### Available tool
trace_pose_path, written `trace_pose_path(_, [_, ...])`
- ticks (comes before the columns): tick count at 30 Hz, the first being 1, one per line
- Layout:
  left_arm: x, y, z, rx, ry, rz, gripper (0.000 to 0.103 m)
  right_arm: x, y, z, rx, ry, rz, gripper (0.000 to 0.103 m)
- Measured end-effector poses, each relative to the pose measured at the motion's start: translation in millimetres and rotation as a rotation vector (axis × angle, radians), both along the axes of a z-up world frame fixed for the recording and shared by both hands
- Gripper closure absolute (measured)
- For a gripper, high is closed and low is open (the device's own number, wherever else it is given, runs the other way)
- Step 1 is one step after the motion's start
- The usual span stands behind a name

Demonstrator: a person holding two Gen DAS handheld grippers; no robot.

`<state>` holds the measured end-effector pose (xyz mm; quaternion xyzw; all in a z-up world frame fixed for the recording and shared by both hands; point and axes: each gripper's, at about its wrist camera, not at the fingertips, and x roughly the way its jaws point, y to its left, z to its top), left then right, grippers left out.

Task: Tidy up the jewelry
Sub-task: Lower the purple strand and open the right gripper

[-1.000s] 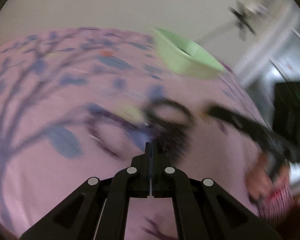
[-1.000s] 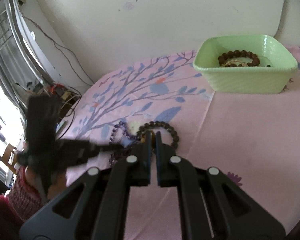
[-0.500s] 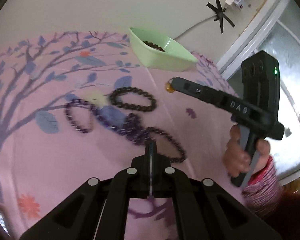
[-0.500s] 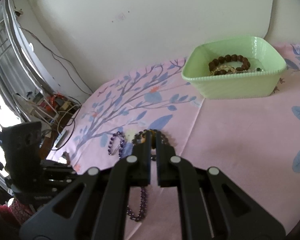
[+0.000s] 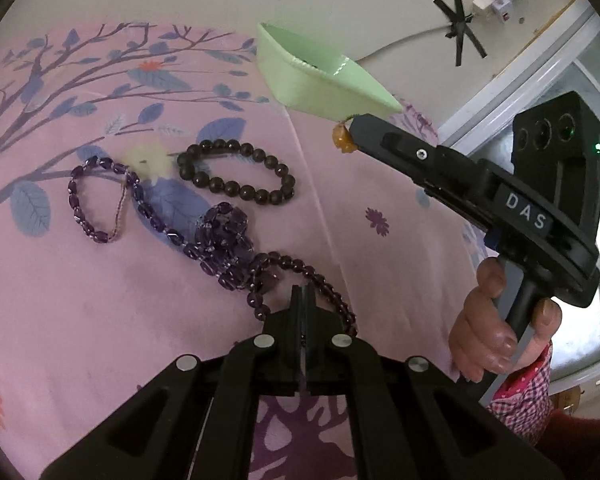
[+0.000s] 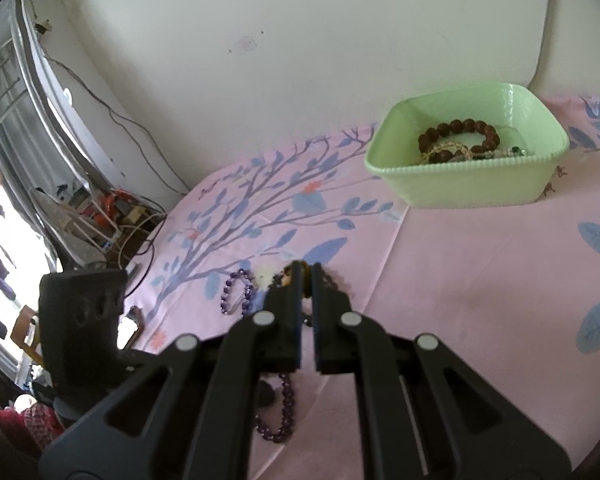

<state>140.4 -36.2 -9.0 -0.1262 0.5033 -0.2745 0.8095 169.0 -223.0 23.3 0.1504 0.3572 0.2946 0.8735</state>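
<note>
My left gripper (image 5: 303, 294) is shut with nothing seen between its fingers, its tips just over a loop of the purple bead strand (image 5: 320, 280) on the pink cloth. Beyond lie a purple bead cluster (image 5: 224, 232), a small purple bracelet (image 5: 96, 200) and a dark bead bracelet (image 5: 236, 172). My right gripper (image 5: 351, 133) hangs above the cloth, shut on a small amber piece (image 5: 342, 138). In the right wrist view that gripper (image 6: 306, 270) shows the amber piece (image 6: 288, 274) at its tips. The green tray (image 6: 468, 184) holds a brown bead bracelet (image 6: 460, 132).
A person's hand (image 5: 484, 336) grips the right tool's handle. The left tool's black camera block (image 6: 80, 320) stands at the left. The table's edge drops off at the left toward cables and clutter (image 6: 116, 208). A wall rises behind the green tray (image 5: 320, 80).
The left gripper has moved in closer to the purple strand and its view has sharpened. The right gripper has drawn up and back from the dark bracelet with the amber piece.
</note>
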Motion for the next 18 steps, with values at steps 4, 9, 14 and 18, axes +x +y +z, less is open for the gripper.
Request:
trace_pose_path(4, [-12, 18, 14, 0.000, -0.049, 0.019, 0.103, 0, -1, 0, 0.005, 0.001, -0.005, 0.099])
trace_pose_path(9, [-17, 42, 44, -0.004, -0.101, 0.047, 0.103, -1, 3, -1, 0.002, 0.007, 0.020, 0.099])
trace_pose_path(14, [-21, 39, 41, 0.077, -0.108, 0.076, 0.103, -6, 10, -2, -0.020, 0.043, 0.059, 0.099])
trace_pose_path(18, [-19, 31, 24, 0.065, -0.067, 0.053, 0.103, -22, 11, -9, -0.077, 0.084, 0.091, 0.099])
